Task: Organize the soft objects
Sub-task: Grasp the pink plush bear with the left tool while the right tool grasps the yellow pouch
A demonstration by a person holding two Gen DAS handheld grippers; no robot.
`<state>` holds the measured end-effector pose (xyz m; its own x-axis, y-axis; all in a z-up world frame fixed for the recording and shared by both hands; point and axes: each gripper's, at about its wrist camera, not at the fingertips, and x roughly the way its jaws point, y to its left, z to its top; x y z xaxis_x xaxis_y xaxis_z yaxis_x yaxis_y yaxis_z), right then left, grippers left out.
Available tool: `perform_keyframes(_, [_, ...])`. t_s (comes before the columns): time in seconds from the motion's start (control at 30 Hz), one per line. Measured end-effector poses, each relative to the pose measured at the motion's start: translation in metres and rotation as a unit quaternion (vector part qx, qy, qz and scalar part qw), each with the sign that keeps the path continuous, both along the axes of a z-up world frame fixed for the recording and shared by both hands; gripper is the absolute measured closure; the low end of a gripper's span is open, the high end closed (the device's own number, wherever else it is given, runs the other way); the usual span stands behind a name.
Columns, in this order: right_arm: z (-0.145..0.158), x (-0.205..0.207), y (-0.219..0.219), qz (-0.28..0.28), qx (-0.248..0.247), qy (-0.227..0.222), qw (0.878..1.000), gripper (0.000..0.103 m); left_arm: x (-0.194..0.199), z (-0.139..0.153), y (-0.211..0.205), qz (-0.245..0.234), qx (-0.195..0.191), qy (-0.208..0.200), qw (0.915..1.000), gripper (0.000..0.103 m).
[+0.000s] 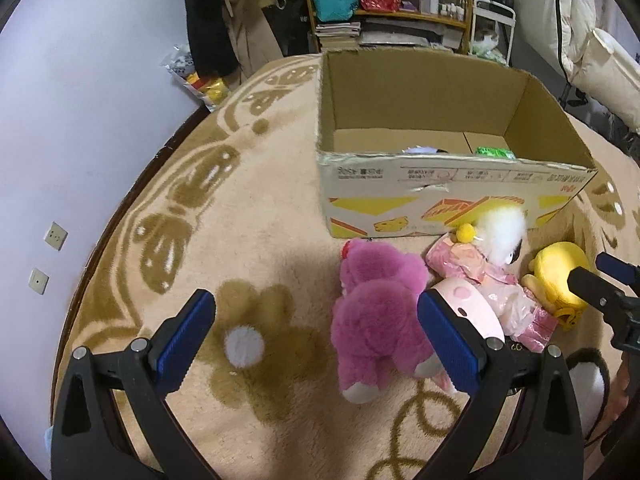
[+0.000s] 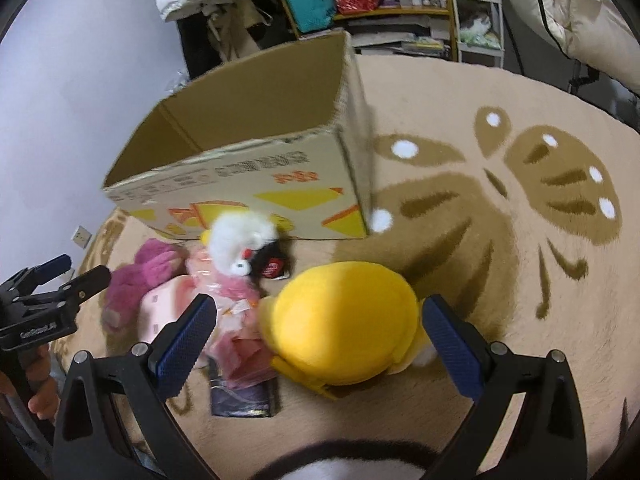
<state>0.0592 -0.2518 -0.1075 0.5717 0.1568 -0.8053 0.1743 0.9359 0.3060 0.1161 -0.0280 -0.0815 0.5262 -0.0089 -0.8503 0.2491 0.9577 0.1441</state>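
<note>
- Surface: a beige plush blanket with brown butterfly and flower motifs covers the work area; the pile looks thick and soft, and a dark edge borders it at the left in my left wrist view.
- Room: a plain pale wall stands to the left, carrying two small wall plates. Behind the blanket is a cluttered wooden shelf holding a teal bag, a red patterned bag, bottles and stacked papers. Pale padded bedding hangs at the right.
- Cardboard box: open-topped, set on the blanket, yellow and orange print on its near side. A green item and something pale lie on its floor.
- Soft objects: all lie in a cluster on the blanket just in front of the box. The pink plush bear is at the left, touching a pink wrapped doll with a white fluffy head; the yellow plush toy is at the right.
- My left gripper: fingers spread wide, holding nothing, poised over the blanket with the pink bear near its right finger.
- My right gripper: fingers spread, with the yellow toy lying between them; I cannot tell whether either pad touches it.
- This view is motion-blurred.
</note>
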Motion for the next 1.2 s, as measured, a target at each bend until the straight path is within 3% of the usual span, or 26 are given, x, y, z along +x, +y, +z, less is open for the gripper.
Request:
perform_keyframes(0.6, [-0.034, 0.021, -0.018, -0.019, 0.002, 0.052, 0.998, 0.0, 0.019, -0.039, -0.021, -0.016, 0.011, 0.054, 0.9983, 0.003])
perform_keyframes(0.9, [-0.045, 0.018, -0.02, -0.012, -0.003, 0.054, 0.998, 0.0, 0.027, -0.049, -0.013, 0.002, -0.031, 0.088, 0.9956, 0.003])
perform_keyframes(0.97, [-0.047, 0.017, -0.019, -0.01, -0.007, 0.056, 0.998, 0.0, 0.028, -0.05, -0.012, 0.002, -0.04, 0.095, 0.9947, 0.007])
perform_keyframes(1.1, [-0.047, 0.017, -0.016, -0.008, -0.011, 0.054, 0.998, 0.001, 0.029, -0.054, -0.007, 0.002, -0.076, 0.119, 0.99, 0.025])
perform_keyframes(1.2, [-0.042, 0.018, -0.01, -0.003, -0.016, 0.048, 0.999, 0.009, 0.029, -0.054, -0.004, -0.003, -0.093, 0.124, 0.9879, 0.043])
